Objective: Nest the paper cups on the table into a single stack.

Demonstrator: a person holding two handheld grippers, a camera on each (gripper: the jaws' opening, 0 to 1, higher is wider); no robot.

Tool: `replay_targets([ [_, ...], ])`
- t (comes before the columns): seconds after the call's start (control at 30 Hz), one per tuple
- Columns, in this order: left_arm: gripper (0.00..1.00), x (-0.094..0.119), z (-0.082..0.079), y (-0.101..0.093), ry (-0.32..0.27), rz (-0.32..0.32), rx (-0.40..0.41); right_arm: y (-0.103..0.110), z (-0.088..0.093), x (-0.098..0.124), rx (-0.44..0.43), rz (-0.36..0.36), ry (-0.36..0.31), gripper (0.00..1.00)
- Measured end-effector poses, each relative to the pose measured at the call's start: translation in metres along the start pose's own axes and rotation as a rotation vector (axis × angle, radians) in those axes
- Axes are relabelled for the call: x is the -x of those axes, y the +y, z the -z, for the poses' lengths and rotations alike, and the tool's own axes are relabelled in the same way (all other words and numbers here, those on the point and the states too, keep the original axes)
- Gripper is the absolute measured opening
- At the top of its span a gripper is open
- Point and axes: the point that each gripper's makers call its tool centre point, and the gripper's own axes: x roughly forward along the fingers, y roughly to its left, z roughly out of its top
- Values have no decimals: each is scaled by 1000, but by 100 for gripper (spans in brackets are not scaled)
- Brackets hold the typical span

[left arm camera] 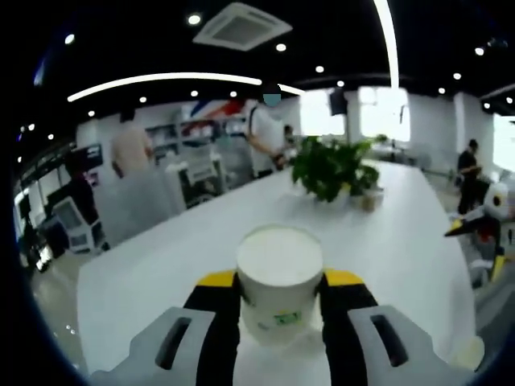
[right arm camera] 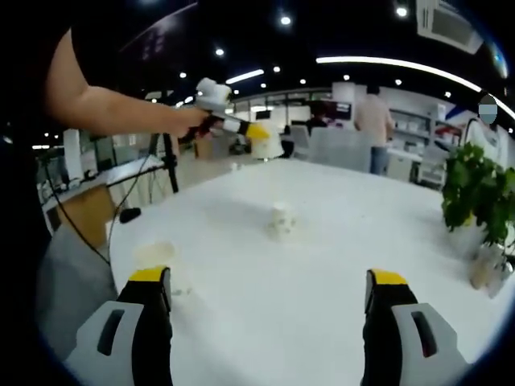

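In the left gripper view, a white paper cup [left arm camera: 280, 277] with a small green print stands upright between my left gripper's [left arm camera: 280, 283] yellow-tipped jaws, which are shut on its sides above the white table [left arm camera: 161, 273]. In the right gripper view, a person's arm holds that left gripper [right arm camera: 259, 133] with its cup [right arm camera: 269, 146] over the table's far edge. My right gripper [right arm camera: 268, 277] is open, jaws wide apart and nothing between them. A paper cup [right arm camera: 282, 219] stands mid-table ahead of it. Another cup [right arm camera: 157, 257] sits just beyond the left jaw.
A leafy potted plant [left arm camera: 334, 165] [right arm camera: 479, 193] stands on the table, with small pale items [right arm camera: 484, 269] at its base. Several people stand beyond the table by shelves and desks. A tripod [right arm camera: 165, 161] stands off the table's left side.
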Motion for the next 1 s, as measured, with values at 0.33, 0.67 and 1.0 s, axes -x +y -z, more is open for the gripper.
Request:
replay_targets([
  [0.33, 37, 13, -11, -23, -13, 13, -23, 3, -5, 0, 1, -9, -17, 99],
  [0.67, 37, 25, -14, -39, -10, 21, -24, 3, -4, 5, 7, -12, -20, 99],
  [1.0, 37, 41, -20, -63, -21, 37, -22, 3, -5, 10, 20, -17, -24, 99],
])
